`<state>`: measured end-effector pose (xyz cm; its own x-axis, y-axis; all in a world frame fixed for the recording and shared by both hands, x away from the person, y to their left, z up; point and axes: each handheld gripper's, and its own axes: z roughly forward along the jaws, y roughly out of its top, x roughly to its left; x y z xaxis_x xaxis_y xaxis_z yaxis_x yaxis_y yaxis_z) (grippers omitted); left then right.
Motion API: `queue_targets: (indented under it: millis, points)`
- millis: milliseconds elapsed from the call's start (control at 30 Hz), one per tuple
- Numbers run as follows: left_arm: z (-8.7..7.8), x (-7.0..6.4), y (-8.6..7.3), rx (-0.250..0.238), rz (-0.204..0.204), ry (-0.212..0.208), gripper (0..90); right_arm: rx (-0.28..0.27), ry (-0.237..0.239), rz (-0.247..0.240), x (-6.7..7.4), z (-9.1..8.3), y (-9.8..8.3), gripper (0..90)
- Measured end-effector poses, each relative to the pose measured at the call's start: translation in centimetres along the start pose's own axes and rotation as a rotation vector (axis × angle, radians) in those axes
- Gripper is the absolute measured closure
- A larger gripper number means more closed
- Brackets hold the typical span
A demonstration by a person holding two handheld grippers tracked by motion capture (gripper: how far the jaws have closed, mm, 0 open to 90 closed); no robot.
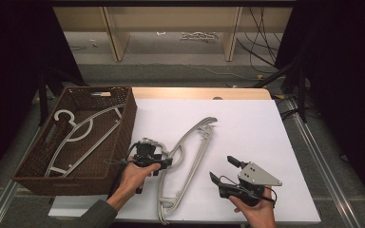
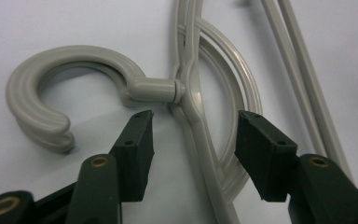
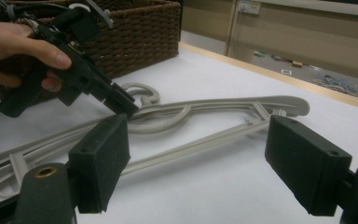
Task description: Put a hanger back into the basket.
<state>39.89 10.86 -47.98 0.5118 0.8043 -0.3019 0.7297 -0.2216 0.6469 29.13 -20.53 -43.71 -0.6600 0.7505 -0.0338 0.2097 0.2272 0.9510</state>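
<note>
A grey plastic hanger (image 1: 190, 152) lies flat on the white table, its hook (image 2: 42, 93) pointing toward the basket. My left gripper (image 1: 164, 156) is lowered onto the hanger's neck, right where the hook joins the body. In the left gripper view the left gripper (image 2: 193, 126) has its jaws partly apart on either side of the neck, and the pads stand clear of the plastic. My right gripper (image 1: 222, 167) hovers near the front edge, right of the hanger, wide open with nothing between its jaws. In the right gripper view the left gripper (image 3: 121, 105) touches down at the hanger (image 3: 205, 121).
A brown wicker basket (image 1: 123, 123) stands at the table's left with another grey hanger (image 1: 83, 133) lying inside. The table's right half (image 1: 256, 128) is bare white surface. Wooden shelving and cables sit on the floor beyond the far edge.
</note>
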Motion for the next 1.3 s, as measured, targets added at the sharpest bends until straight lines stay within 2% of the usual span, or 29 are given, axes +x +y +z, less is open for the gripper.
queue_targets:
  millis: [100,167,200,300,333,367,400,467,533,633,667,700,800,833,867,967,1000,1100,1133,1233,1267,1300]
  points:
    - [0.4,0.1,0.1,0.015,0.004,0.006,50.4,0.011,-0.007,-0.007,-0.1,-0.1,0.0,22.8]
    - [0.8,0.0,0.2,0.025,0.014,0.011,51.5,-0.007,0.002,-0.002,0.0,0.1,0.0,22.8]
    - [1.1,-0.2,0.2,0.037,0.043,0.027,52.5,-0.007,0.005,0.000,0.0,0.1,0.0,22.9]
    - [1.2,-0.3,0.4,0.043,0.066,0.032,55.2,-0.002,0.012,-0.002,0.0,0.1,0.0,22.9]
    - [1.4,-0.6,0.4,0.041,0.108,0.062,57.3,0.009,0.003,-0.008,0.0,0.0,0.0,22.9]
    - [1.4,-0.6,0.4,0.041,0.108,0.062,59.4,0.009,0.003,-0.008,0.0,0.0,0.0,22.9]
    - [1.4,-0.8,0.4,0.044,0.134,0.070,60.5,-0.005,0.011,0.000,0.0,0.1,0.0,22.9]
    - [1.5,-0.7,0.4,0.048,0.133,0.055,64.0,-0.005,0.010,0.000,0.1,0.1,0.0,23.0]
    - [1.6,-0.8,0.4,0.033,0.132,0.067,69.7,0.007,-0.005,-0.009,0.0,0.0,0.1,23.1]
    - [1.4,-0.5,0.5,0.047,0.133,0.058,71.4,0.012,-0.001,-0.011,0.0,-0.1,0.1,23.2]
    - [1.4,-0.4,0.5,0.018,0.087,0.054,73.1,0.012,0.000,-0.010,0.0,-0.1,0.1,23.2]
    - [1.4,-0.4,0.5,0.018,0.087,0.054,73.6,0.012,0.000,-0.010,0.0,-0.1,0.1,23.2]
    - [1.4,0.0,0.3,-0.002,0.021,0.033,74.9,0.012,0.000,-0.012,0.0,-0.1,0.1,23.3]
    - [1.4,0.0,0.3,-0.002,0.021,0.033,75.3,0.012,0.000,-0.012,0.0,-0.1,0.1,23.3]
    - [1.3,0.1,0.3,-0.003,-0.003,0.026,75.5,0.007,-0.002,-0.011,0.0,-0.1,0.1,23.4]
    - [1.1,0.2,0.4,-0.017,-0.013,0.024,76.2,0.014,0.003,-0.009,0.0,-0.1,0.1,23.3]
    - [0.9,0.3,0.5,-0.028,-0.011,0.027,76.5,0.004,-0.005,-0.022,0.0,-0.1,0.1,23.4]
    - [0.3,0.5,0.7,-0.059,-0.030,0.021,77.8,0.013,0.004,-0.011,0.0,-0.1,0.1,23.3]
    - [0.0,0.5,0.8,-0.083,-0.052,0.005,79.3,0.013,0.003,-0.010,0.1,-0.1,0.1,23.4]
    - [-0.4,0.4,0.8,-0.090,-0.030,0.018,79.5,0.012,0.003,-0.011,0.1,-0.1,0.1,23.4]
    - [-0.4,0.3,0.8,-0.105,-0.061,-0.001,79.5,0.013,0.003,-0.010,0.1,-0.1,0.1,23.4]
    - [-0.4,0.3,0.8,-0.105,-0.061,-0.001,79.6,0.013,0.003,-0.010,0.1,-0.1,0.1,23.4]
